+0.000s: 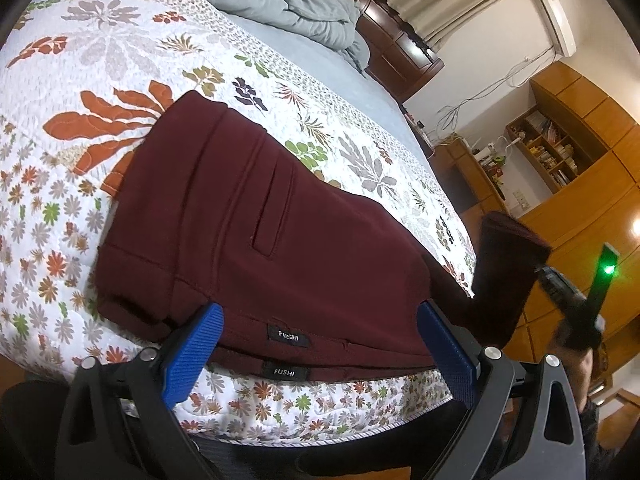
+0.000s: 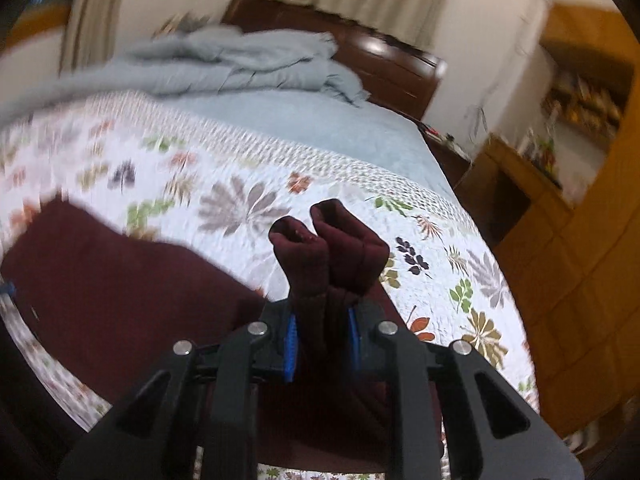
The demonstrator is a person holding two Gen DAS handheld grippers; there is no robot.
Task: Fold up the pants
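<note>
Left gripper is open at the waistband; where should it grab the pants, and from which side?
Grip the pants at the waistband edge by the FUSHI label, coming in level from the bed's near edge. The left gripper already straddles that layered edge, which overhangs slightly.

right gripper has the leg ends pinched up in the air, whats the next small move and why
Probably carry the right gripper, shut on the bunched cuffs of the maroon pants, forward over the waistband half lying flat on the floral quilt, then lower it. The cuffs stand lifted off the bed, so the fold isn't laid yet. The left gripper is open around the labelled edge.
</note>
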